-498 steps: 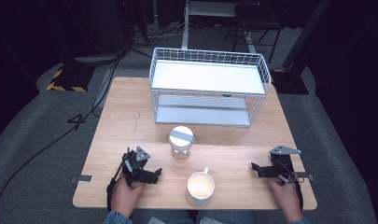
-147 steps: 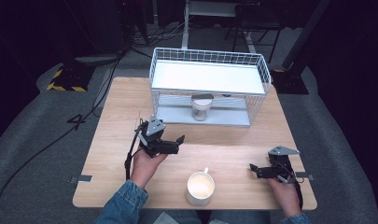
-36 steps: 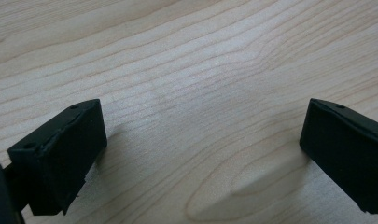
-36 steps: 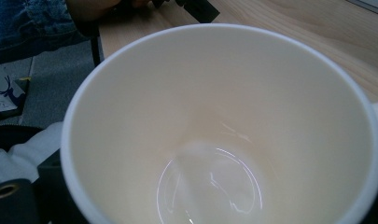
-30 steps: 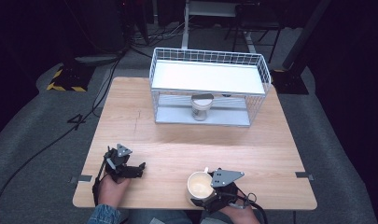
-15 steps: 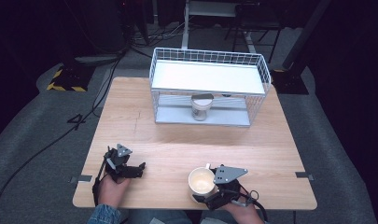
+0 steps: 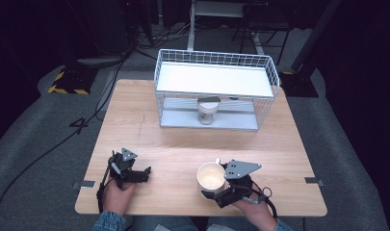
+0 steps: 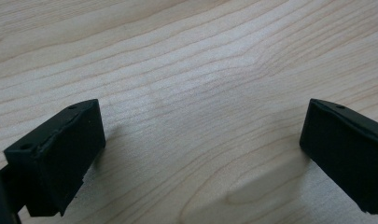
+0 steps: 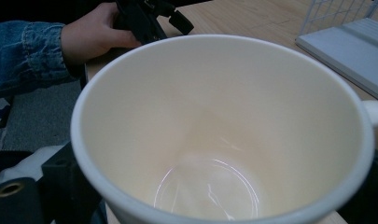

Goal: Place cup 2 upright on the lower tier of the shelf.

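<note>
The right claw [image 7: 213, 191] clasps the cream mug [image 7: 210, 175] near the wooden surface's [image 7: 183, 139] front edge. The left claw [image 7: 140, 174] rests released on bare wood, well apart. Behind stands a white wire rack [image 7: 214, 89] with a jar [image 7: 206, 110] on its lower shelf.

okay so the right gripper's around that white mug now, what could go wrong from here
1. The right gripper has a jaw on each side of the mug, on the smooth round wall; whether they press is unclear, so the mug may slip or tilt on lifting.
2. The rack's lower shelf already holds a jar, which the mug could knock if placed there.
</note>
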The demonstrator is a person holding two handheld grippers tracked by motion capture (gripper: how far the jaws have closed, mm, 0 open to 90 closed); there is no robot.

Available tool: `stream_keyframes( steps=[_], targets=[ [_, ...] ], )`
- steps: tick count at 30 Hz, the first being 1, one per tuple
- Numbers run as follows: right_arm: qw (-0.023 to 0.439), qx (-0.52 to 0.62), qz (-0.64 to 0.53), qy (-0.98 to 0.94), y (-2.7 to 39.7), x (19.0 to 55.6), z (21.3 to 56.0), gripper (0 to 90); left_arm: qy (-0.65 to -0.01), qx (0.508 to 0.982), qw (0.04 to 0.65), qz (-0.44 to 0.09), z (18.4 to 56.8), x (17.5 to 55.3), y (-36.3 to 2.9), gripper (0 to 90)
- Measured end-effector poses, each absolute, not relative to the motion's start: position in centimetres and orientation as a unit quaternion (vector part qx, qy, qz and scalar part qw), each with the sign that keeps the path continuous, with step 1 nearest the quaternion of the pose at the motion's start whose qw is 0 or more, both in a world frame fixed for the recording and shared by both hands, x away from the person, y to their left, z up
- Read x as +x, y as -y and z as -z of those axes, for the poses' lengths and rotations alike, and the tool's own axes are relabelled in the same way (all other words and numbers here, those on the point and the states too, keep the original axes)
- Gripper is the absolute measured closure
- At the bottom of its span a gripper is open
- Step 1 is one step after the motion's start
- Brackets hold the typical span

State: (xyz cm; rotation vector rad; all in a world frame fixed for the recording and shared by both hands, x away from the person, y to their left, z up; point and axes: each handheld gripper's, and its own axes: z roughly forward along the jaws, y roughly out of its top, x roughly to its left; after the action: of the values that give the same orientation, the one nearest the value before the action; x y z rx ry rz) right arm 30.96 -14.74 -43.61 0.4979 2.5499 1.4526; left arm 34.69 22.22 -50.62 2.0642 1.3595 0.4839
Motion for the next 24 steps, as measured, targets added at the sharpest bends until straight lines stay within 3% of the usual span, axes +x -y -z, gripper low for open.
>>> stream_keyframes(
  steps=[24],
  targets=[
    [0.104,0.19,-0.499,-0.839,15.9,34.9,37.6,8.3,-0.515,0.78,0.304,-0.184,50.6,35.0,-22.0,0.5]
  ],
)
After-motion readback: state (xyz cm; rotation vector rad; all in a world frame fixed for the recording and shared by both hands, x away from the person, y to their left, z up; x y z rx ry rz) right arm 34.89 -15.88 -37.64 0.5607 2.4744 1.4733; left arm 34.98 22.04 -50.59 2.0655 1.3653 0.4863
